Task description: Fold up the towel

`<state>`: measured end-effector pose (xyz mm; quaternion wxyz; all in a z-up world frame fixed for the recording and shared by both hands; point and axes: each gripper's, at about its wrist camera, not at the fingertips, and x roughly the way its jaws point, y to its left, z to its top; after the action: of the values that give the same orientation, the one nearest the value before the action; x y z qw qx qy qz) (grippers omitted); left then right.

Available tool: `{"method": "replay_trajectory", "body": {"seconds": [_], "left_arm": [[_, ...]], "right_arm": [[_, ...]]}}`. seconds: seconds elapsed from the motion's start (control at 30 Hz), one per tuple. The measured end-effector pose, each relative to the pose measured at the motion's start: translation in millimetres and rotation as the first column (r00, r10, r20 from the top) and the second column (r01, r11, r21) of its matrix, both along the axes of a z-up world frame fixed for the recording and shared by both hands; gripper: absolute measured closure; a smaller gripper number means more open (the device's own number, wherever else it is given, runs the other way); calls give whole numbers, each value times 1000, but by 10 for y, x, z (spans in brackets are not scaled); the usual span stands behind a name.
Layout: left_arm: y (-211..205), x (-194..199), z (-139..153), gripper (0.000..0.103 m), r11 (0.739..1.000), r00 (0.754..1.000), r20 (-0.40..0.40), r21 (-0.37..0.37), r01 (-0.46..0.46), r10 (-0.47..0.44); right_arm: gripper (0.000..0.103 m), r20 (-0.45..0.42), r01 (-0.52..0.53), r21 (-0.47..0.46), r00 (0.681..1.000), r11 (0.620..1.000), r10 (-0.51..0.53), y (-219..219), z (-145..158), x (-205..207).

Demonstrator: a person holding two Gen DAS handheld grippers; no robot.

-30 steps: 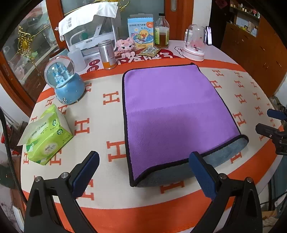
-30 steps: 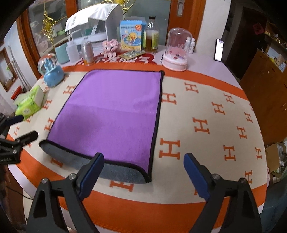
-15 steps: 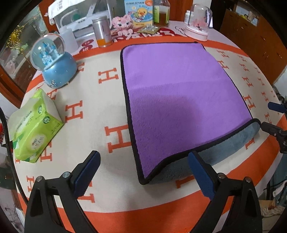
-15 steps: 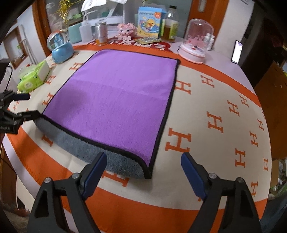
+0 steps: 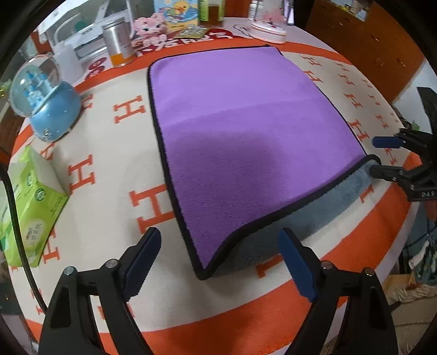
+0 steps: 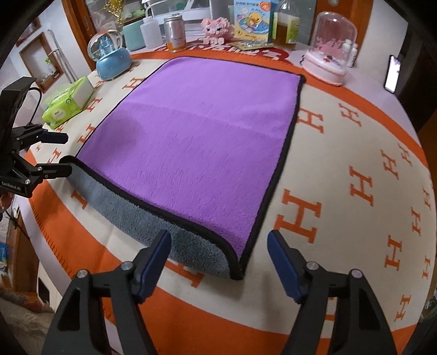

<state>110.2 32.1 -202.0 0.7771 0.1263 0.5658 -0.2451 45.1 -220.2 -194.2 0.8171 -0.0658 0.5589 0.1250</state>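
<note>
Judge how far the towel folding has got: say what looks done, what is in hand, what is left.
Done: the purple towel lies folded once, grey underlayer showing. In hand: the left claw and right claw sit open at its near corners, gripping nothing. Left: grasping and the next fold.

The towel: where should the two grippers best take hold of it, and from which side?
Probably the two near corners of the towel, approached from the near table edge: the purple layer's black hem curls up off the grey layer there. Left gripper and right gripper are open.

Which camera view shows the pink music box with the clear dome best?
The right wrist view: the pink music box with the clear dome appears whole, beyond the purple towel. The left wrist view cuts off its dome.
</note>
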Motion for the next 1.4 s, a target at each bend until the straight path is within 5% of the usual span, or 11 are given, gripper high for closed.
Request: {"method": "replay_trajectory", "body": {"seconds": [0.67, 1.13, 1.4], "left_arm": [[-61, 141, -177, 49, 992, 983, -144, -72, 106, -116], [-109, 88, -73, 52, 980, 970, -154, -84, 178, -190], [-96, 73, -128, 74, 979, 964, -175, -75, 190, -200]], "right_arm": [[64, -78, -74, 99, 994, 992, 82, -67, -126, 40], [77, -86, -104, 110, 990, 988, 114, -85, -92, 13], [83, -94, -125, 102, 986, 987, 135, -63, -97, 16]]}}
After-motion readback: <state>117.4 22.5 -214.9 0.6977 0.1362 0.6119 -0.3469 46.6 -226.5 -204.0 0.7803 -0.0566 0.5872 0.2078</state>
